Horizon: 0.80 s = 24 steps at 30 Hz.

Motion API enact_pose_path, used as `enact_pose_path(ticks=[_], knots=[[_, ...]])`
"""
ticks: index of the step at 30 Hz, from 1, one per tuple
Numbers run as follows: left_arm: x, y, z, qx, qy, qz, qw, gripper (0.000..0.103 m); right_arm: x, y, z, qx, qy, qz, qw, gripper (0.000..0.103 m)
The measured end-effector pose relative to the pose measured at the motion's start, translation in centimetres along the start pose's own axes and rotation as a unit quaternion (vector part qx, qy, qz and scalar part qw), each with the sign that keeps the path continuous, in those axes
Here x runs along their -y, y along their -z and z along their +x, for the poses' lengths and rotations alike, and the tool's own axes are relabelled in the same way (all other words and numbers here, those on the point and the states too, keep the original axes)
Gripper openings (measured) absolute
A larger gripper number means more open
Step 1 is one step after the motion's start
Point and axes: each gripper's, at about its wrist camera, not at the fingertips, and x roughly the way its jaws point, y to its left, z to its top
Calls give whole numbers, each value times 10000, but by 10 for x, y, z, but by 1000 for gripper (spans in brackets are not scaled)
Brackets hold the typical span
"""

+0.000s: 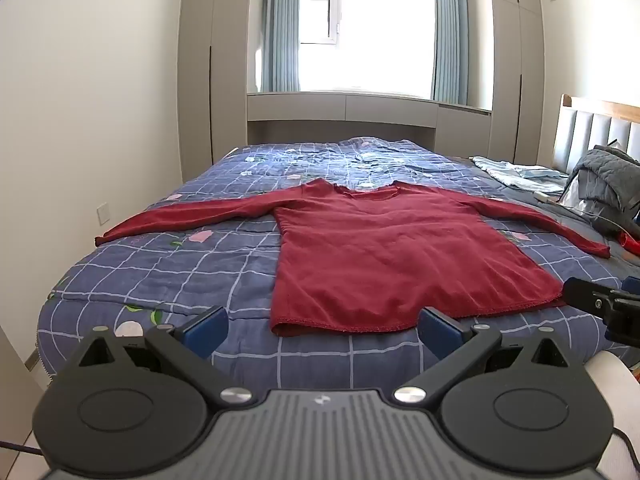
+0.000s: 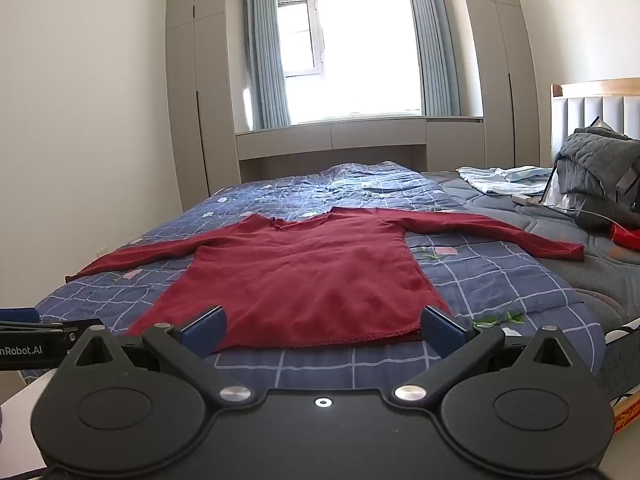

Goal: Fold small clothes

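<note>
Red long-sleeved shirt (image 1: pixel 400 256) is lying flat on the bed, spread out on a blue checked quilt (image 1: pixel 180 276) with both sleeves stretching out to the sides and the neckline pointing toward the window (image 1: pixel 372 28). Its hem is running along the near side of the bed, closest to both cameras, and a few soft wrinkles are showing across the body.

Left gripper (image 1: pixel 323 330) is hovering just short of that hem, its two blue-padded fingers standing wide apart with nothing between them. The inner tip of its right finger is overlapping the hem in the left wrist view, though whether it is touching the cloth cannot be told. Right gripper (image 2: pixel 324 328) is hovering in much the same way at the near edge of the shirt (image 2: pixel 296 276), jaws spread wide and holding nothing; the hem is showing between its two fingers. Each gripper is appearing at the edge of the other's view, so the two are sitting side by side.

Beyond the quilt's right edge, a grey quilted bedspread (image 2: pixel 592 280) is covering the rest of the mattress. On it, a light blue folded garment (image 2: pixel 500 180) is lying toward the far side, and a heap of grey bedding (image 2: pixel 600 172) is leaning against the padded headboard (image 2: pixel 592 112). A small red item (image 2: pixel 624 236) is resting near that heap. Blue curtains (image 2: pixel 268 56) are hanging on both sides of the bright window, with tall grey wardrobes (image 2: pixel 192 80) flanking them.
</note>
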Motion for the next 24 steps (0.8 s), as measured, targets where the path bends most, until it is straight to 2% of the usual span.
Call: enact_pose_path(ticks=[24], knots=[[0,0,0,16,-21,36,10000,103,-1,0,0,-7,8,-24,10000,103]])
